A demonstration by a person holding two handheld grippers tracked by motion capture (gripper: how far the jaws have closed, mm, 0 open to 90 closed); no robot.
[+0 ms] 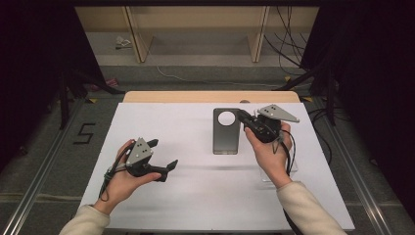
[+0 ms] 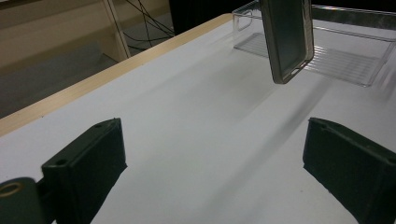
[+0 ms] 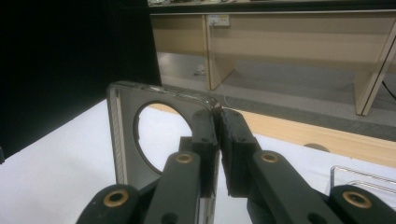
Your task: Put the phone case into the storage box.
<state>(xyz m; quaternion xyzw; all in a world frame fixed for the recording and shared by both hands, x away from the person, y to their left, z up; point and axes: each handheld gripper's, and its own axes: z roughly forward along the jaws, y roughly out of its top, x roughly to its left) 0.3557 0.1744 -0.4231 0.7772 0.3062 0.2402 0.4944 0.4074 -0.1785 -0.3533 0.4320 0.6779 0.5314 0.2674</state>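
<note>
A dark grey phone case (image 1: 226, 131) with a round hole near its top hangs above the white tabletop (image 1: 195, 196), lifted off the surface. My right gripper (image 1: 243, 119) is shut on the case's right edge. In the right gripper view the jaws (image 3: 218, 135) pinch the rim of the case (image 3: 123, 135) beside the round hole. My left gripper (image 1: 164, 153) is open over the left half of the table with nothing between its fingers. In the left gripper view its wide-apart jaws (image 2: 215, 140) face the hanging case (image 2: 287, 37) farther off.
A clear plastic tray (image 2: 327, 51) lies on the table behind the case; it also shows under my right wrist (image 1: 266, 174) and at the lower right (image 3: 364, 179). A wooden strip (image 1: 210, 96) borders the table's far edge. Wooden shelving and cables stand beyond.
</note>
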